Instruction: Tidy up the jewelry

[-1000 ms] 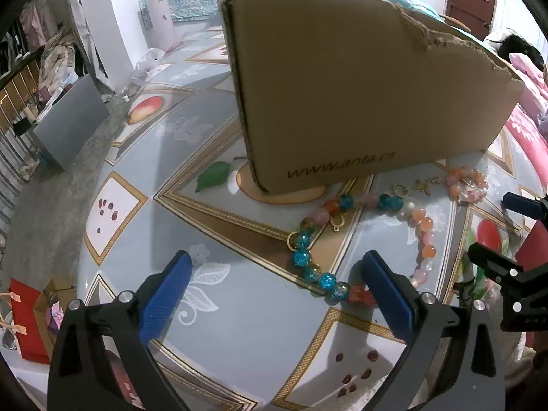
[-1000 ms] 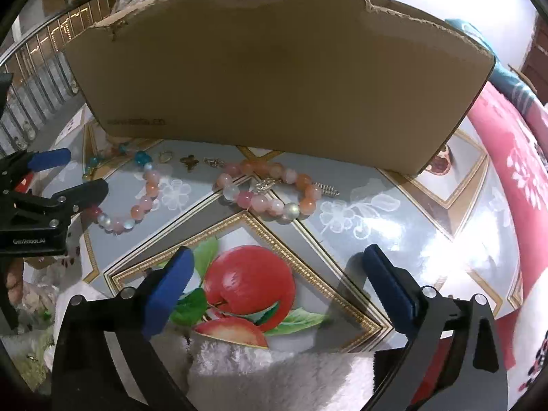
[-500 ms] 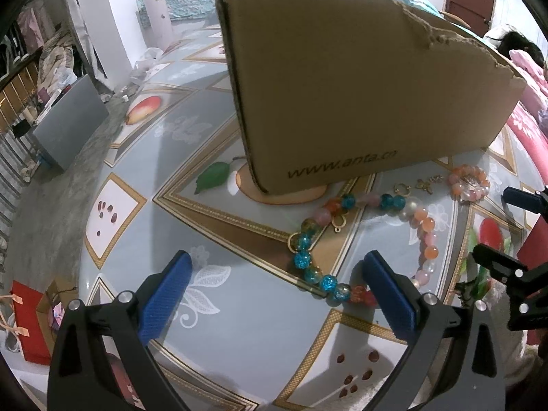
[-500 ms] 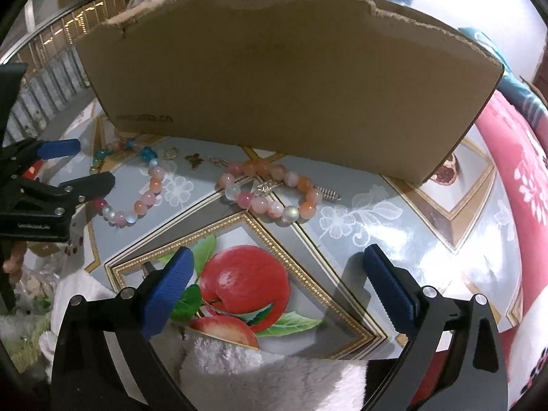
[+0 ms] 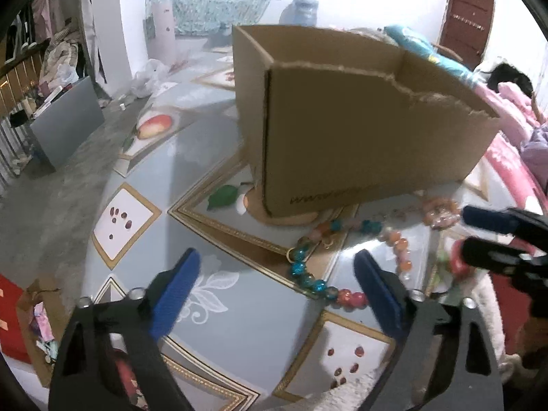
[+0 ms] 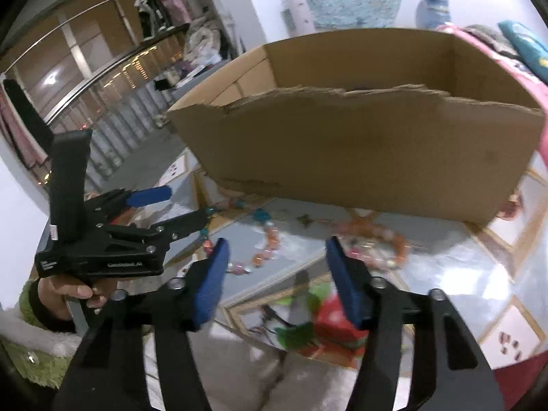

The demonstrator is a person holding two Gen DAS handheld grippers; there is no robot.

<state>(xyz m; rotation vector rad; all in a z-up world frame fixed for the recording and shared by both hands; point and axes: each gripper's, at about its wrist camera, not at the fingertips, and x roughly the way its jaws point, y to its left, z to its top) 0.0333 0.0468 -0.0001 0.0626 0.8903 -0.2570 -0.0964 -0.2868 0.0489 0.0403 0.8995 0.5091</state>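
We see two hand-held black tongs with blue pads, both hovering over the table with nothing between their pads. The left tongs [image 5: 274, 291] stand wide and are closing; the right tongs [image 6: 275, 274] stand narrower, about halfway, and are closing too. A hand [image 6: 73, 293] in a green fuzzy sleeve grips the left tool.

We count two strands of jewelry. One long strand of blue, orange and pink glass beads [image 5: 320, 272] lies just ahead of the left tongs, curving toward their right pad. One small closed bracelet of peach and pink beads [image 6: 373, 239] lies just ahead of the right tongs, blurred. Small gold charms lie between them; we cannot count them.

One open brown cardboard box with a torn top edge [image 5: 370, 144] stands upright just beyond both strands.

The surface is a glossy blue-grey tablecloth with gold borders and printed fruit [image 5: 219, 294]. The room behind holds hanging clothes, a patterned teal curtain and a dark red door [image 5: 467, 17].
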